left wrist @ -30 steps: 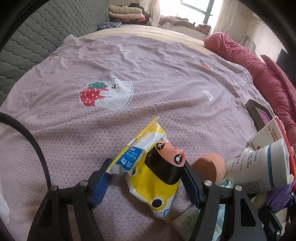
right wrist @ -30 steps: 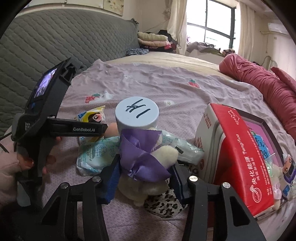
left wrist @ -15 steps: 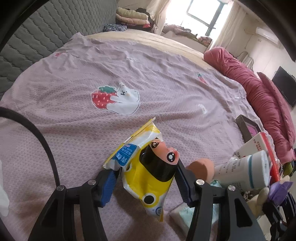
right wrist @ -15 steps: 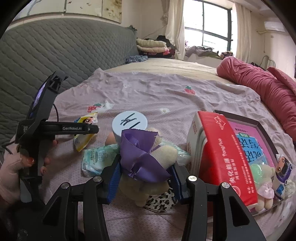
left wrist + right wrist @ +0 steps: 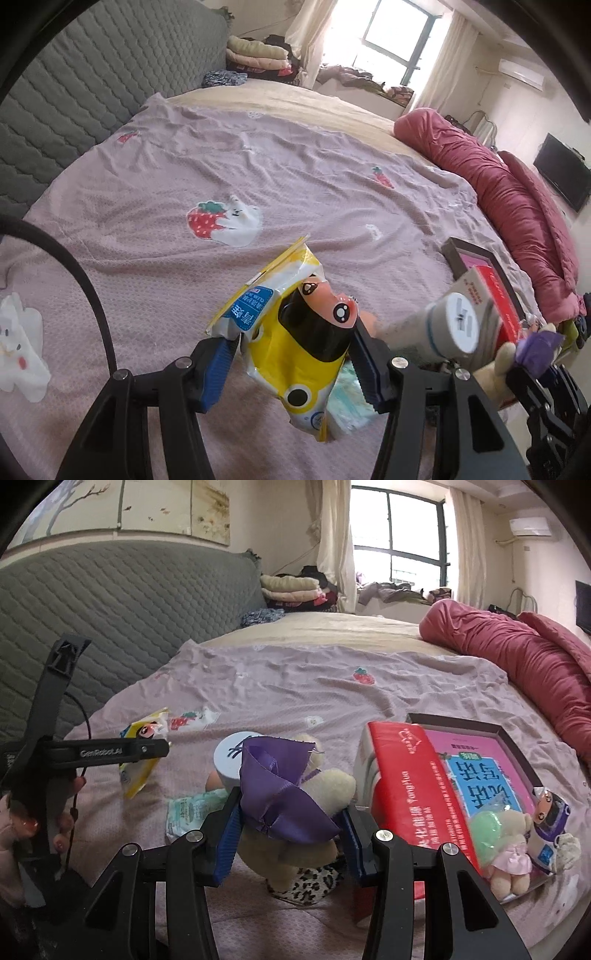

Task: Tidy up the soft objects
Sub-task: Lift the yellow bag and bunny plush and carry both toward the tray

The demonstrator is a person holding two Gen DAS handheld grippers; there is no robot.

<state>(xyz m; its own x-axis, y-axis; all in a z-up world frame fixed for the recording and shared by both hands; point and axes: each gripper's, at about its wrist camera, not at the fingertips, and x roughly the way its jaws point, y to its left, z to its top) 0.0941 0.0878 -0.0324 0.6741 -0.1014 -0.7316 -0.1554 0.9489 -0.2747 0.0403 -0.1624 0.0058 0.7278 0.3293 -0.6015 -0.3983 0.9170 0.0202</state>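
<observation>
Left fingers (image 5: 295,365): clamped on yellow wipes pack (image 5: 295,332), above bed (image 5: 147,236) | Right fingers (image 5: 291,838): clamped on plush toy (image 5: 306,812) with purple bow (image 5: 280,794)

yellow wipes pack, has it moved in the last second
Yes. The yellow wipes pack, held in the left hand-held gripper, rose off the bedsheet.

Behind the plush toy (image 5: 295,812), the leopard-print item (image 5: 310,886) and pale tissue pack (image 5: 188,808) are mostly hidden; the peach ball (image 5: 212,781) beside it perhaps a sponge.
</observation>
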